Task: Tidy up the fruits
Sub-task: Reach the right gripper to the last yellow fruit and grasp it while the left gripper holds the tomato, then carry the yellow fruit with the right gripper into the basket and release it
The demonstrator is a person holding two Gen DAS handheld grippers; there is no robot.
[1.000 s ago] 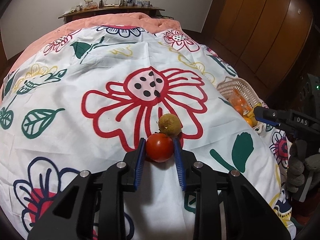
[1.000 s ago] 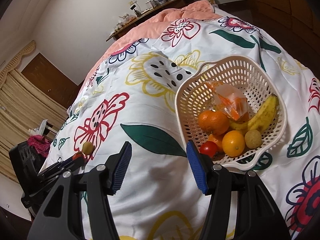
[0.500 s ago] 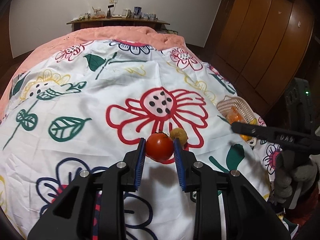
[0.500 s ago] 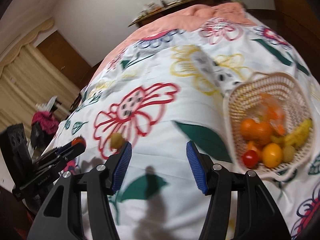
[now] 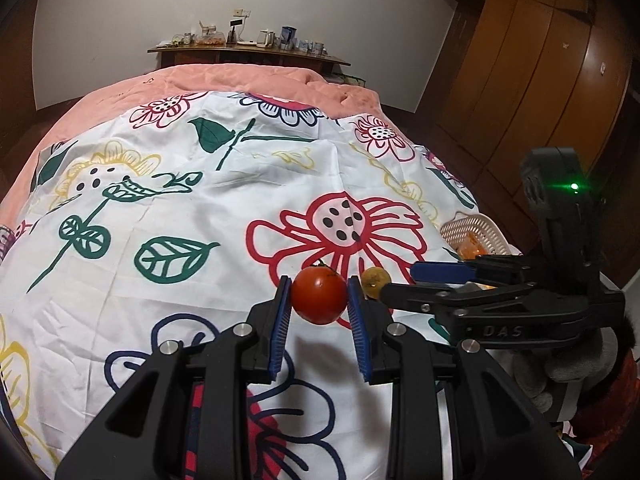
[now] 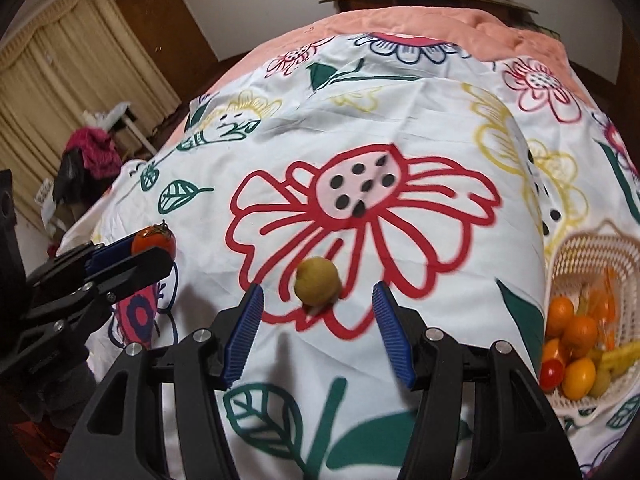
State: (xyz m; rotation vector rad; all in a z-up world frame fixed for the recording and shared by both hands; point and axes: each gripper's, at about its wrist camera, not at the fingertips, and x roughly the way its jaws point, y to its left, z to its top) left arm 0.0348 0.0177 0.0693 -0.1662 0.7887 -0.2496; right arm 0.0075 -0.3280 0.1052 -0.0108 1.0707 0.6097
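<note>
Left wrist view: my left gripper [image 5: 319, 309] is clamped on the round red tomato [image 5: 319, 295], blue ribbed pads pressing both sides, tomato lifted clear of the white floral-print bedspread [image 5: 168, 184], its shadow on the cloth underneath. Just beyond its right pad sits the small yellow-green round fruit [image 5: 375, 279] on the big red flower print, mid-bed. My right gripper [image 5: 404, 280] comes in from the right, fingers edge-on here, tips near that fruit, gloved hand [image 5: 560, 368] behind it. White woven plastic basket [image 5: 476, 232] sits at the right edge of the bed. Right wrist view: right gripper [image 6: 318, 320] has its jaws apart, nothing pinched; yellow-green fruit [image 6: 318, 286] lies on the cloth just ahead of the gap between the tips, pads not touching it. Left gripper [image 6: 154, 254] shows at far left with the tomato [image 6: 154, 240] held at its tip. Basket [image 6: 588, 248] near the right edge holds oranges, a banana, a small red tomato and some plastic-wrapped orange items. Picture slightly motion-blurred.
</note>
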